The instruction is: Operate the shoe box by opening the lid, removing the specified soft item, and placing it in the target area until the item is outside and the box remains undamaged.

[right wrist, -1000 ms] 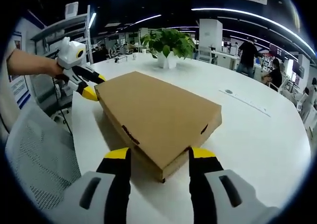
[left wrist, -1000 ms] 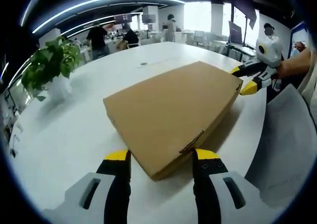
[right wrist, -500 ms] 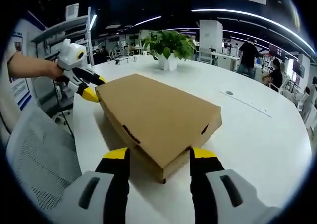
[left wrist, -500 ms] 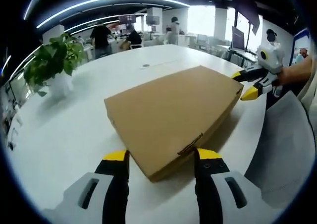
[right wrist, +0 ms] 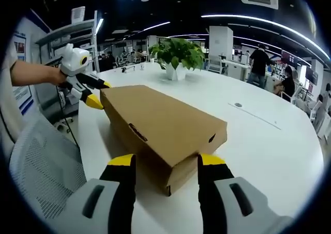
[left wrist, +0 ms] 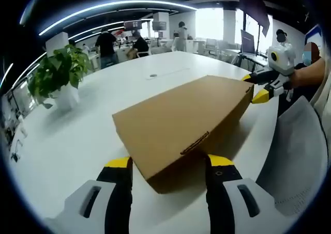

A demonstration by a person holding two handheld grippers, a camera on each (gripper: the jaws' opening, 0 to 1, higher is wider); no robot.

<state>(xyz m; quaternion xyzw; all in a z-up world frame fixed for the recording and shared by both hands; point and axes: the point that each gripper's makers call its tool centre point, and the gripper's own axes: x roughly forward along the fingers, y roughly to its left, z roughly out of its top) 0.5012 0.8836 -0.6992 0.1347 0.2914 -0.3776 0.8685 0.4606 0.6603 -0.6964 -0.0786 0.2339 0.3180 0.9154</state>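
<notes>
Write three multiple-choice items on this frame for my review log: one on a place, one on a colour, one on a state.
1. Where does the potted plant stand?
A. on the white table, beyond the cardboard box
B. on the mesh chair
C. on top of the box

2. What colour are the gripper jaw tips?
A. red
B. yellow
C. green

3. What state is the box lid in?
A. torn off
B. folded fully back
C. closed, with the box between open jaws at each end

Answers:
1. A: the right gripper view shows the plant on the tabletop past the box.
2. B: both the left gripper and the right gripper have yellow tips.
3. C: the top lies flat and unbroken in both views.
</notes>
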